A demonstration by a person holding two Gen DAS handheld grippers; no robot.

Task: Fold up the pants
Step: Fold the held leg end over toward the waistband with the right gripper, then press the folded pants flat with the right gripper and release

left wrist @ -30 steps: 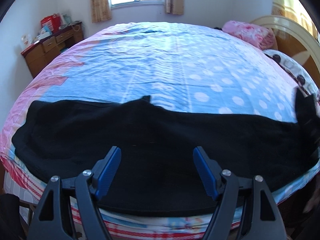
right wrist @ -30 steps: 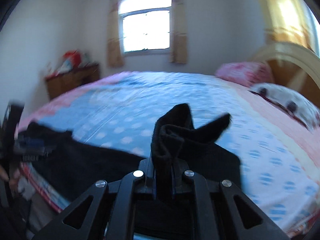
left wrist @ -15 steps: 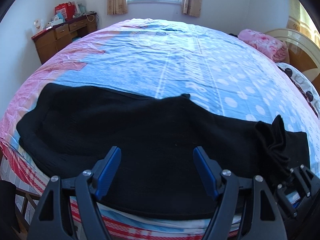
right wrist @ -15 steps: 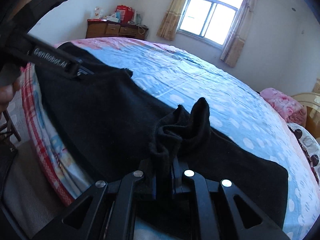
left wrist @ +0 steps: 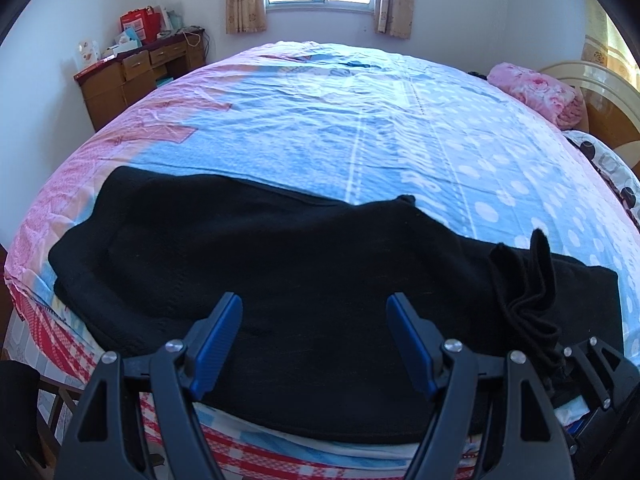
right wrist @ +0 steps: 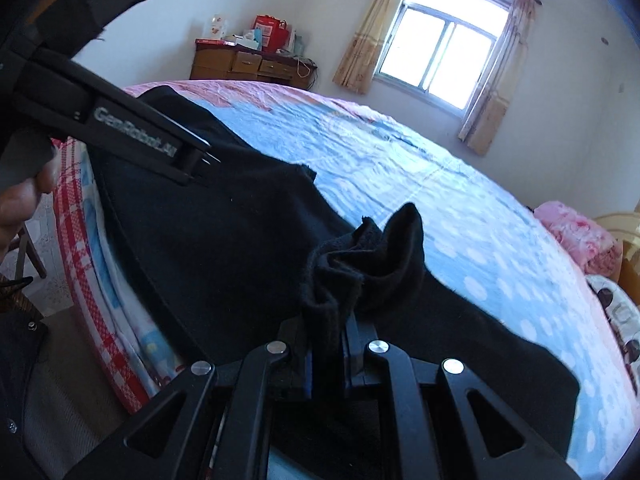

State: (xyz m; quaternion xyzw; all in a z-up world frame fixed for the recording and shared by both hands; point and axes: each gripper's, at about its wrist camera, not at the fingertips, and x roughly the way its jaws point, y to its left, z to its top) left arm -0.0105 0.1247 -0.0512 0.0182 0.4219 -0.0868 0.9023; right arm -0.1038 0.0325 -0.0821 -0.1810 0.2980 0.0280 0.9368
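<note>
Black pants [left wrist: 300, 248] lie spread across the near edge of the bed [left wrist: 360, 120]. My left gripper [left wrist: 314, 300] hovers open over their middle, with nothing between its blue pads. Low at the right of that view, my right gripper [left wrist: 560, 356] pinches a bunched end of a pant leg [left wrist: 524, 280] that stands up over the flat fabric. In the right wrist view the bunch [right wrist: 372, 256] rises from between the pads of my right gripper [right wrist: 326, 344]. Those jaws are just opening, with the cloth still between them. The left gripper [right wrist: 208, 160] reaches in from the upper left.
A wooden dresser [left wrist: 132, 76] with boxes stands against the far left wall. A pink blanket [left wrist: 536, 88] and a cream headboard [left wrist: 592, 92] are at the right. A person's hand [right wrist: 16, 208] holds the left gripper's handle. The bed's front edge [right wrist: 100, 264] drops to the floor.
My right gripper has carried the leg end in from the right and down, rolling as it came, so the bunch now rests over the spread pants. The left gripper shifted slightly sideways.
</note>
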